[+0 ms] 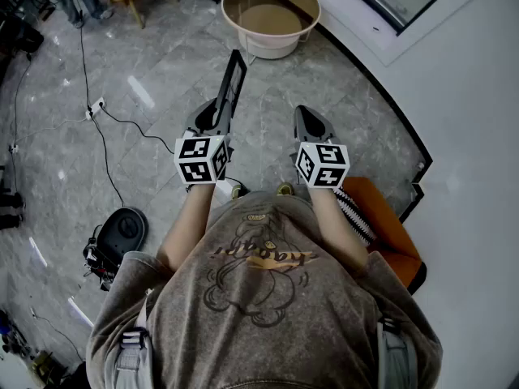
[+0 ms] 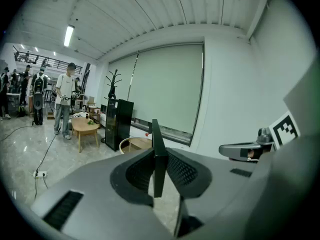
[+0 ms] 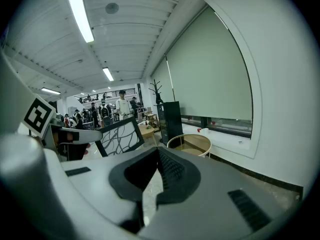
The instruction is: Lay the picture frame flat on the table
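My left gripper is shut on the lower edge of a black picture frame, which it holds upright in the air above the floor. In the left gripper view the picture frame shows edge-on, pinched between the two ribbed pads. From the right gripper view the picture frame faces me, with a pattern of black curved lines on white. My right gripper hangs level beside it, to the right. Its jaws meet at their tips in the right gripper view with nothing between them. A round table with a glass top stands ahead.
An orange seat is just behind my right arm. Cables and a power strip lie on the marble floor to the left, near a black device. A wooden table, a black cabinet and standing people are farther off.
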Demonstrator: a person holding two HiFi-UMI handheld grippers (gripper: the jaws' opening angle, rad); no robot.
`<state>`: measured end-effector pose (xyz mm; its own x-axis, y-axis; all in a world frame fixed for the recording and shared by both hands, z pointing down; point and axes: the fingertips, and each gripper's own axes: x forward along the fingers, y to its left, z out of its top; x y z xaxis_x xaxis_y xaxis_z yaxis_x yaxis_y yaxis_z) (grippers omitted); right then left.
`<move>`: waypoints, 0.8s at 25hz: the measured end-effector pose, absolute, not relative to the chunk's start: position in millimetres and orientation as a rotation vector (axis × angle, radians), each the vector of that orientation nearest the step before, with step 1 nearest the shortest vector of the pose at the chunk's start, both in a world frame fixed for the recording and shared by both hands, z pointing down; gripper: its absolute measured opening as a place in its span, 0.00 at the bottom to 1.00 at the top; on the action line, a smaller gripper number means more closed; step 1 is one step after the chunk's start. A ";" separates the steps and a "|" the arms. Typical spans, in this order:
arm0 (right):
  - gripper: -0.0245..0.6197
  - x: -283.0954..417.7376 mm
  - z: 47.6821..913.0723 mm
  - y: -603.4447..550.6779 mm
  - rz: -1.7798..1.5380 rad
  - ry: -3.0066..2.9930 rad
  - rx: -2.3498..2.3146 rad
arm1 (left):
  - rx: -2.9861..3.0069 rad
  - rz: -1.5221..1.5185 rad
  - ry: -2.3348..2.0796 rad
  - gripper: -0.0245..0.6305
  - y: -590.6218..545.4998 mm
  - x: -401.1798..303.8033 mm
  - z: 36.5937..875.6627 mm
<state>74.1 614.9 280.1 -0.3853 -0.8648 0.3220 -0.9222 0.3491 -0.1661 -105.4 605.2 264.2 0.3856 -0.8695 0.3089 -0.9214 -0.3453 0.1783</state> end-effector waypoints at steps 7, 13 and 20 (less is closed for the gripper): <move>0.07 54.1 284.6 616.2 0.498 -2.452 1.663 | 2.356 0.223 -1.526 0.16 597.8 -120.5 275.3; 0.07 44.0 287.6 627.6 0.482 -2.441 1.692 | 2.381 0.225 -1.480 0.16 596.0 -133.2 284.5; 0.07 38.7 294.2 610.6 0.516 -2.424 1.738 | 2.389 0.218 -1.464 0.16 579.9 -144.5 286.4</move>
